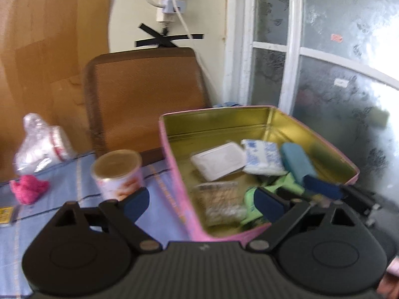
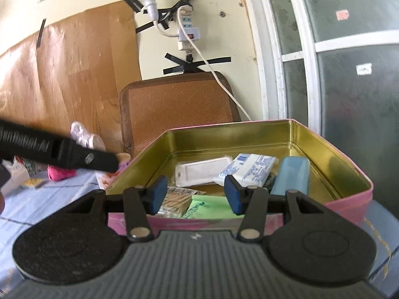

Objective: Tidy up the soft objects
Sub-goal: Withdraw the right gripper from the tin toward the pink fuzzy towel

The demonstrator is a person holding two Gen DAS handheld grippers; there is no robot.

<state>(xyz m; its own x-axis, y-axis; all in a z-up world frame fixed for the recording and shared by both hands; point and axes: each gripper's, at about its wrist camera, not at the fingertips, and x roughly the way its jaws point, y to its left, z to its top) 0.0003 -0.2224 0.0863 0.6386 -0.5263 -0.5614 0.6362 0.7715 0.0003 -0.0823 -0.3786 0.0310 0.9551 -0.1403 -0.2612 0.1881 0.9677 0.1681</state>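
Observation:
A pink tin (image 1: 174, 174) with a gold inside holds a white flat case (image 1: 217, 160), a blue-and-white tissue pack (image 1: 264, 157), a teal case (image 1: 296, 162), a cotton swab packet (image 1: 219, 204) and a green packet (image 1: 286, 184). My left gripper (image 1: 202, 204) is open wide, astride the tin's left wall, holding nothing. At the tin's near wall my right gripper (image 2: 195, 195) is half open, with the green packet (image 2: 207, 204) and swab packet (image 2: 174, 201) lying below its pads. A pink knitted piece (image 1: 28, 188) lies on the blue cloth at the left.
A pale cup (image 1: 119, 172) stands just left of the tin. A crumpled plastic bag (image 1: 37, 144) sits at the back left. A brown chair back (image 1: 144, 94) rises behind the table, with a frosted window (image 1: 336, 87) to the right. The left gripper's finger (image 2: 74, 154) crosses the right wrist view.

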